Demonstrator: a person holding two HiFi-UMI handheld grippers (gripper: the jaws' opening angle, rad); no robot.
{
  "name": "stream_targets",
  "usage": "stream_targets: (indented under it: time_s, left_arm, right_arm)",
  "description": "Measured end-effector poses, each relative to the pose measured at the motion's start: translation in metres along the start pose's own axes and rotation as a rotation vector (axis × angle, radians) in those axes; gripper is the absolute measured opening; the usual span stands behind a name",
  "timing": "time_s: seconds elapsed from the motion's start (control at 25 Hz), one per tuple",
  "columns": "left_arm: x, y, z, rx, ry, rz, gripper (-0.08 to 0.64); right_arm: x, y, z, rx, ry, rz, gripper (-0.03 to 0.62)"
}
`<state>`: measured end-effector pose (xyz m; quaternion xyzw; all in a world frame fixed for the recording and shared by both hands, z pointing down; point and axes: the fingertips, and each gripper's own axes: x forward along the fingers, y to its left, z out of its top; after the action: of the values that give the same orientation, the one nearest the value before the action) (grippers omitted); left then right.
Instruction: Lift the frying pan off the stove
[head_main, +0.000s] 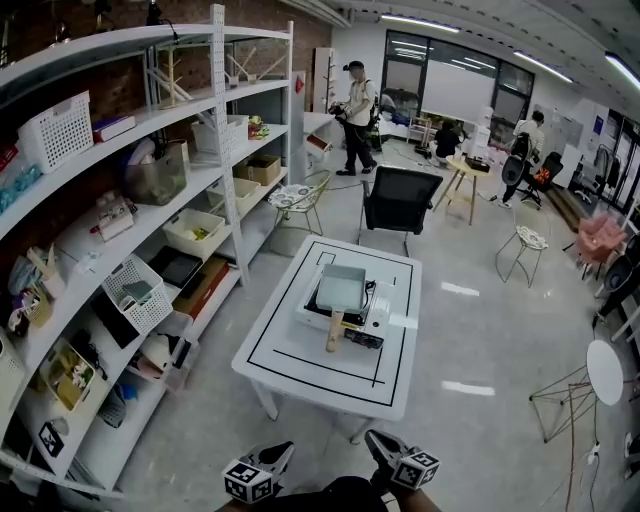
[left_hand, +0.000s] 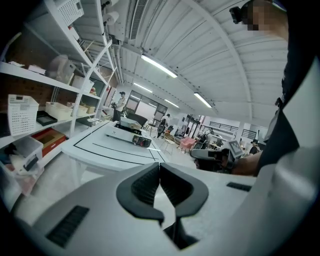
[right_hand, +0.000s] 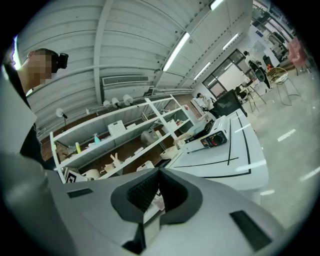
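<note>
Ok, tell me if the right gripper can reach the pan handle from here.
Probably not yet: the right gripper hangs near the person, well short of the table. Nothing blocks the pan handle, which points toward it.

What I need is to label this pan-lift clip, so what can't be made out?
- Head view: the frying pan on the stove is too small to show whether anything lies in it.
- Head view: left gripper and right gripper are partly cut off by the bottom edge; jaws too small to read.
- Left gripper view: pan too distant.
</note>
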<state>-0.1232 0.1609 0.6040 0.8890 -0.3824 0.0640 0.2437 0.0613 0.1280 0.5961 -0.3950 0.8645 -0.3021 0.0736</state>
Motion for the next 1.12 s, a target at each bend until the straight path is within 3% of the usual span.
stream_targets:
  time_s: [0.72,1.12]
  left_arm:
    - [0.001,0.014,-0.009,-0.028,0.011,-0.011,0.009]
    - [0.015,0.035,-0.001,-0.041,0.019,0.02,0.009]
  right_arm:
    - [0.0,-0.012,-0.01,0.023,0.019,-0.06,0.025]
    - [0.038,-0.023,0.01,0.026,0.027,-0.023,0.026]
